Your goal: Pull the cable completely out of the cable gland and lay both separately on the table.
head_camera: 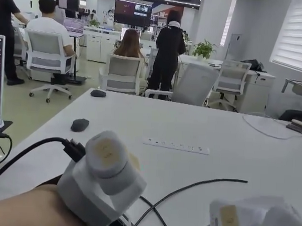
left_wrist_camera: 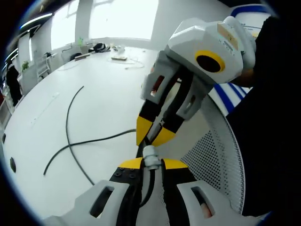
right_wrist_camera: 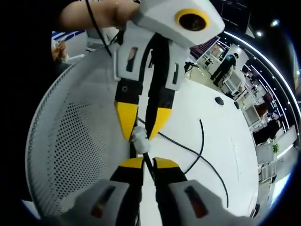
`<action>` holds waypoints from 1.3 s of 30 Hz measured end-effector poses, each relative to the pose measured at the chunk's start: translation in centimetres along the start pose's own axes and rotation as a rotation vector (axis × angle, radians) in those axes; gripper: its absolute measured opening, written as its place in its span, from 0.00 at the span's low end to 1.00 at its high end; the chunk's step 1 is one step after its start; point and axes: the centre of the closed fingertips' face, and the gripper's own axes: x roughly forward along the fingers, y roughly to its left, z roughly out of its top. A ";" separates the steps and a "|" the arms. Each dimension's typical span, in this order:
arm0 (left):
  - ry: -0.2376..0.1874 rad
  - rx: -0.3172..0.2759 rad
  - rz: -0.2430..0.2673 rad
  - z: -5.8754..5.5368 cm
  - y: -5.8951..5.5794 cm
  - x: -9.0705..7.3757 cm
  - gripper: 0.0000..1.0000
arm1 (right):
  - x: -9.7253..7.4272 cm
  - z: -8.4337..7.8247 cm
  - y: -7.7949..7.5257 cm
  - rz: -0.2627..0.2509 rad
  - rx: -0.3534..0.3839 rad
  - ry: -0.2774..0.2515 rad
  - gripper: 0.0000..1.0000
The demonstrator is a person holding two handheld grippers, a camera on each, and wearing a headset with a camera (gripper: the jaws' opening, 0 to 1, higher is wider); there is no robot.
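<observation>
**Cable gland point(left_wrist_camera: 150, 157) gripped in left claw point(left_wrist_camera: 153, 164), cable point(right_wrist_camera: 146, 157) not yet pulled out**

The white cable gland sat between the yellow tips of the left claw, which were narrowed onto it. The black cable ran through the gland. One side passed back between the left claw's jaws toward its body. The other side came out of the front and went straight into the right claw point(right_wrist_camera: 149, 163), whose yellow tips were pinched on it just beside the gland.

The two claws met almost tip to tip. They were held in the air near the edge of the white worktop point(left_wrist_camera: 103, 70), with a white perforated chair back point(right_wrist_camera: 70, 141) behind them. On the worktop, black loops point(left_wrist_camera: 68, 117) of cable lay in crossing curves, and one strand led toward the claws.

In the head view, a dark mouse point(head_camera: 80, 125) and a flat white strip point(head_camera: 176, 145) lay farther along the worktop, well apart from each other.
</observation>
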 end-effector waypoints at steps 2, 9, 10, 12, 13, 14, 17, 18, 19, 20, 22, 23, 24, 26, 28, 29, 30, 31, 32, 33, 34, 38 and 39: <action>0.000 -0.004 0.011 -0.1 0.3 -0.1 0.16 | -0.1 -0.6 -0.4 -0.020 0.000 0.022 0.05; -0.025 -0.025 0.024 -0.3 0.5 -0.1 0.15 | -0.7 -1.6 -0.8 -0.034 0.049 0.003 0.04; -0.021 -0.040 0.039 -0.4 0.7 -0.2 0.15 | -0.8 -1.9 -0.8 -0.039 0.045 0.011 0.04; -0.034 -0.054 0.030 -0.3 0.6 -0.2 0.15 | -0.9 -1.8 -0.8 -0.041 0.078 -0.014 0.04; -0.037 -0.048 0.032 -0.2 0.7 -0.2 0.15 | -1.0 -1.8 -0.9 -0.045 0.084 -0.020 0.04; -0.040 -0.044 0.036 -0.2 0.8 -0.2 0.15 | -1.1 -1.8 -1.0 -0.048 0.087 -0.024 0.04; -0.042 -0.039 0.044 0.0 0.9 -0.1 0.15 | -1.2 -1.9 -1.1 -0.058 0.102 -0.029 0.04; -0.029 -0.025 0.055 -0.2 1.1 -0.1 0.16 | -1.3 -2.1 -1.2 -0.065 0.102 -0.016 0.04; -0.031 -0.016 0.062 -0.2 1.2 -0.1 0.16 | -1.5 -2.1 -1.3 -0.068 0.103 -0.025 0.04; -0.032 -0.019 0.057 -0.2 1.1 -0.1 0.16 | -1.6 -2.0 -1.4 -0.067 0.120 -0.036 0.04; -0.047 -0.019 0.057 0.1 1.1 -0.1 0.16 | -1.8 -2.2 -1.6 -0.070 0.126 -0.043 0.04; -0.057 -0.014 0.064 0.3 1.3 -0.2 0.16 | -1.9 -2.2 -1.7 -0.073 0.130 -0.046 0.04; -0.062 -0.010 0.066 0.4 1.3 -0.2 0.16 | -2.0 -2.2 -1.8 -0.076 0.131 -0.050 0.04; -0.057 0.048 0.099 0.6 1.8 -0.5 0.16 | -2.1 -2.8 -2.2 -0.093 0.135 -0.033 0.03; -0.071 0.055 0.106 0.6 1.8 -0.8 0.16 | -2.5 -3.3 -2.7 -0.101 0.178 -0.050 0.03; -0.078 0.043 0.098 0.7 1.7 -0.9 0.16 | -2.6 -3.3 -2.7 -0.098 0.202 -0.072 0.03; -0.080 0.045 0.095 0.7 1.6 -0.9 0.16 | -2.9 -3.5 -2.8 -0.094 0.200 -0.074 0.03; -0.075 0.056 0.107 0.7 1.8 -1.0 0.16 | -2.9 -3.7 -2.8 -0.096 0.197 -0.073 0.03; -0.070 0.066 0.116 0.6 2.0 -1.0 0.16 | -2.9 -3.9 -2.9 -0.099 0.201 -0.072 0.03; -0.068 0.069 0.121 0.6 2.0 -1.1 0.16 | -2.8 -4.1 -2.9 -0.100 0.204 -0.069 0.03; -0.067 0.069 0.124 0.5 2.1 -1.1 0.16 | -2.8 -4.4 -3.0 -0.101 0.210 -0.065 0.03; -0.048 0.072 0.140 0.2 2.5 -1.2 0.16 | -2.7 -5.2 -2.9 -0.101 0.227 -0.060 0.03; -0.034 0.079 0.154 -0.1 2.8 -1.3 0.16 | -2.8 -5.7 -3.1 -0.113 0.230 -0.044 0.03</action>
